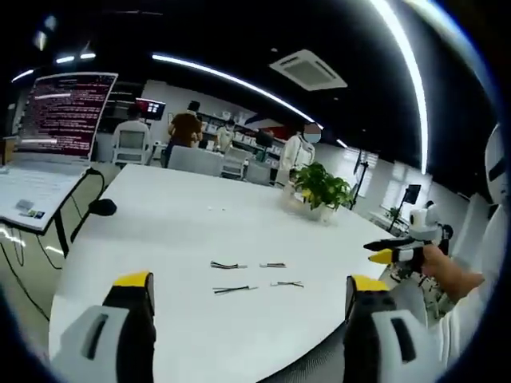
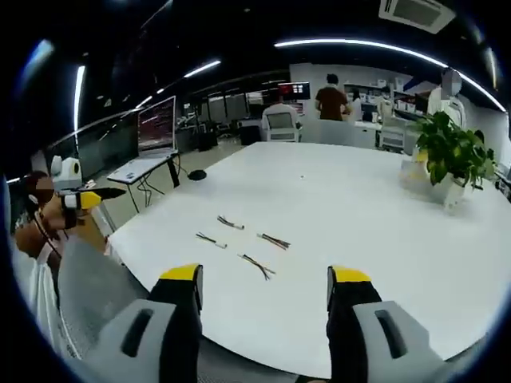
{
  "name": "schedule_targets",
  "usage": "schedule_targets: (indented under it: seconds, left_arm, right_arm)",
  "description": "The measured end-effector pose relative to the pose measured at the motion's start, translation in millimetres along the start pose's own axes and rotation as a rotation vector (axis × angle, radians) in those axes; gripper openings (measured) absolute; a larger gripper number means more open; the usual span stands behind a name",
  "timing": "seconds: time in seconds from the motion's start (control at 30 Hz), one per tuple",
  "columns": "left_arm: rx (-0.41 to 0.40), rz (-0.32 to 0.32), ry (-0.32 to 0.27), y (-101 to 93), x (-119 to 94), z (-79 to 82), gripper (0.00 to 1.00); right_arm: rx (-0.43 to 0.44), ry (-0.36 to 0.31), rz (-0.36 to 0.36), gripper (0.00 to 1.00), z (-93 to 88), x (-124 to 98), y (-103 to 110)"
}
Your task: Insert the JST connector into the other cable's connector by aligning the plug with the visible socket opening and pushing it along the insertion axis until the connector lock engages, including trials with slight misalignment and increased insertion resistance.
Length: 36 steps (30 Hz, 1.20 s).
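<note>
Several short wired JST cables lie loose on the white table [image 1: 176,231]: two in a far row [image 1: 228,265] [image 1: 272,265] and two nearer [image 1: 235,290] [image 1: 287,284]. My left gripper [image 1: 249,281] hangs open above the table's near edge, its yellow-tipped jaws wide apart and empty, short of the cables. The right gripper view has the same cables [image 2: 230,223] [image 2: 274,240] [image 2: 211,239] [image 2: 257,266] just beyond my open, empty right gripper [image 2: 265,276]. A hand holds each gripper off the table's side: the right gripper [image 1: 391,251] and the left gripper [image 2: 88,198] appear in each other's view.
A potted plant [image 1: 322,190] [image 2: 451,152] stands on the table's far side. A laptop [image 1: 60,120] sits on a side desk to the left, with a black mouse-like object [image 1: 102,207] at the table edge. People and chairs are at the back of the room.
</note>
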<state>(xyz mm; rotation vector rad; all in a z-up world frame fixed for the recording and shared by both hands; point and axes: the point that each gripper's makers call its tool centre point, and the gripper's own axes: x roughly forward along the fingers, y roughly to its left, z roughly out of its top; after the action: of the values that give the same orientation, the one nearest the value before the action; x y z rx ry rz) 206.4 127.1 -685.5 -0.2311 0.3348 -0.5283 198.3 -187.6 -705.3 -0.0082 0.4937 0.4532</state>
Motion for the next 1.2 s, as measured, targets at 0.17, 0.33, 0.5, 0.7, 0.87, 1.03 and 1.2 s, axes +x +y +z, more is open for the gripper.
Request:
schedule_targets:
  seconds: [0.17,0.33,0.5,0.7,0.87,1.03,1.2]
  left_arm:
    - [0.004,-0.022,-0.001,-4.0,5.4,1.4,0.99]
    - [0.011,-0.038,0.004,-7.6,11.2,1.1,0.99]
    - [0.013,-0.053,0.01,-10.5,14.4,0.7,0.99]
    - [0.012,-0.055,0.009,-10.4,16.0,0.1,0.99]
    - [0.011,-0.048,0.014,-8.9,15.7,-1.1,0.99]
    - [0.019,-0.048,0.016,-11.5,13.4,-0.3,0.99]
    - [0.042,-0.058,0.029,-16.0,12.8,-1.1,0.99]
  right_arm:
    - [-0.003,0.013,-0.018,0.58,-3.2,-4.7,-3.4]
    - [0.012,0.006,-0.036,0.58,-4.2,-9.7,-7.3]
    - [0.017,0.01,-0.046,0.58,-6.9,-11.9,-9.6]
    - [0.016,0.023,-0.052,0.57,-9.1,-10.5,-12.0]
    - [0.018,0.017,-0.041,0.56,-5.7,-7.2,-11.3]
    - [0.013,0.031,-0.033,0.55,-8.0,-3.5,-10.6]
    - [0.015,0.029,-0.028,0.55,-7.6,-3.5,-9.8]
